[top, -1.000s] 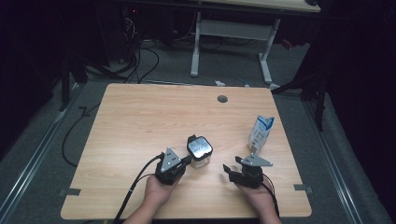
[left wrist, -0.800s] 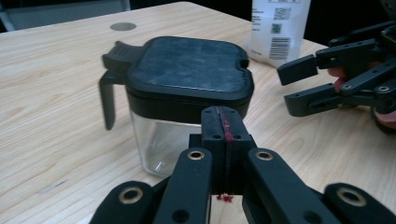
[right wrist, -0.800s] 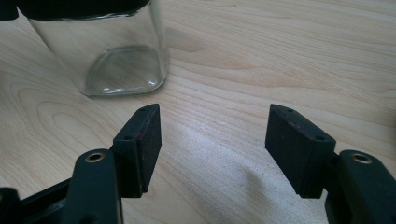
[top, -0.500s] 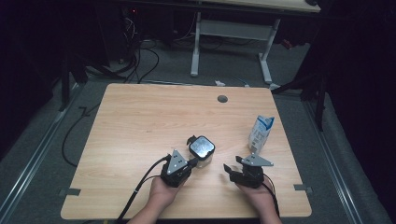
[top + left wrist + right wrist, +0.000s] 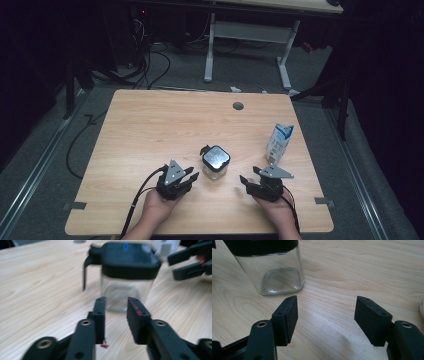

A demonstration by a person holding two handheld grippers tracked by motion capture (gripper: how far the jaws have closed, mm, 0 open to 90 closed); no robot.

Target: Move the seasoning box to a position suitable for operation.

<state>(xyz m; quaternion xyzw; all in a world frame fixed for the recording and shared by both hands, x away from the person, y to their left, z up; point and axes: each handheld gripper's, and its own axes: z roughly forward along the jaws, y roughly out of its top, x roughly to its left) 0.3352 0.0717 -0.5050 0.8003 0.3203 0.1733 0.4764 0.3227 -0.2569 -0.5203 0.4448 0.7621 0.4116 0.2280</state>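
Glass jar, near counter front edge: released, standing free.
Left hand-held gripper jaws just parted, empty; right hand-held gripper spread, empty; regrasp pending.

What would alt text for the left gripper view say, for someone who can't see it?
A clear glass jar with a black lid stands on a wooden table, just beyond the left gripper, whose two black jaws stand apart with nothing between them. The picture is slightly blurred.

Left gripper: just left of the glass jar, jaws just opened partway, nothing between them.
Right gripper: right of the jar, jaws apart, empty.
Hands: palms beneath both grippers.
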